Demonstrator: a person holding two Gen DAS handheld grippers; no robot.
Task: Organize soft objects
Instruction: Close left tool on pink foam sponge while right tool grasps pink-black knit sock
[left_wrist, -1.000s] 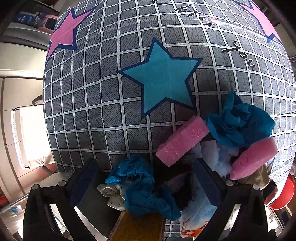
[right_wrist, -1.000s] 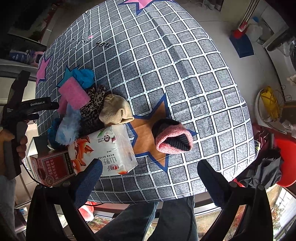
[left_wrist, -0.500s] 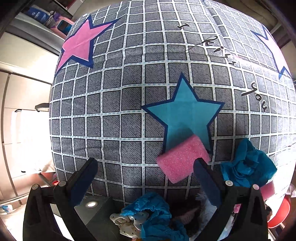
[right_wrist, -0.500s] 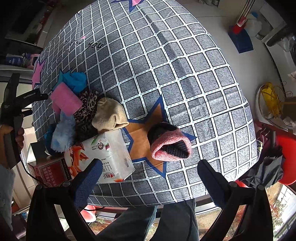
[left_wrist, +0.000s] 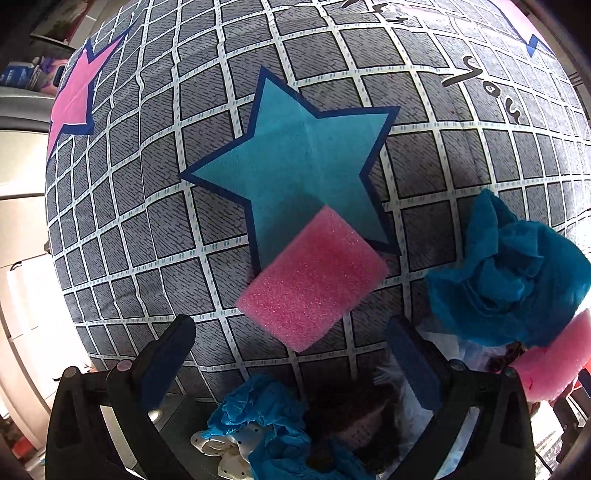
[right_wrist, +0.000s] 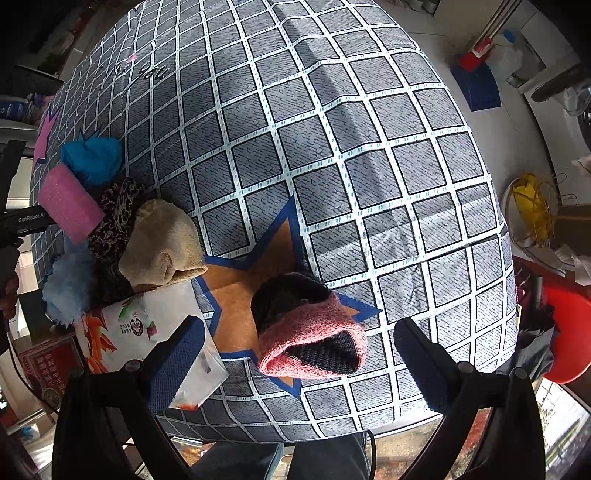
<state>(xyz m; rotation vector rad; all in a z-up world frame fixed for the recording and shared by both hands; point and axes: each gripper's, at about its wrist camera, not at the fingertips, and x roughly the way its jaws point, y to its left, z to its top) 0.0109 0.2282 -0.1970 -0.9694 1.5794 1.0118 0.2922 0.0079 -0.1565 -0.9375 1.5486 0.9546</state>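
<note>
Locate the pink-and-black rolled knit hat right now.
The pink-and-black knit hat lies on the orange star of the checked cloth, in the right wrist view just ahead of the open right gripper, right of the white tissue pack.

Right tool (right_wrist: 298, 354) spread above pink-cuffed sock (right_wrist: 310, 334), checked cloth (right_wrist: 332, 147)

Pink sponge (left_wrist: 312, 277) flat on cloth; pink-black knit hat (right_wrist: 310, 332) lying apart.

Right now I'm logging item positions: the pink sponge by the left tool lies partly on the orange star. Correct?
Not quite: the pink sponge lies partly on the teal star, as the left wrist view shows. The left tool is open near it.
</note>
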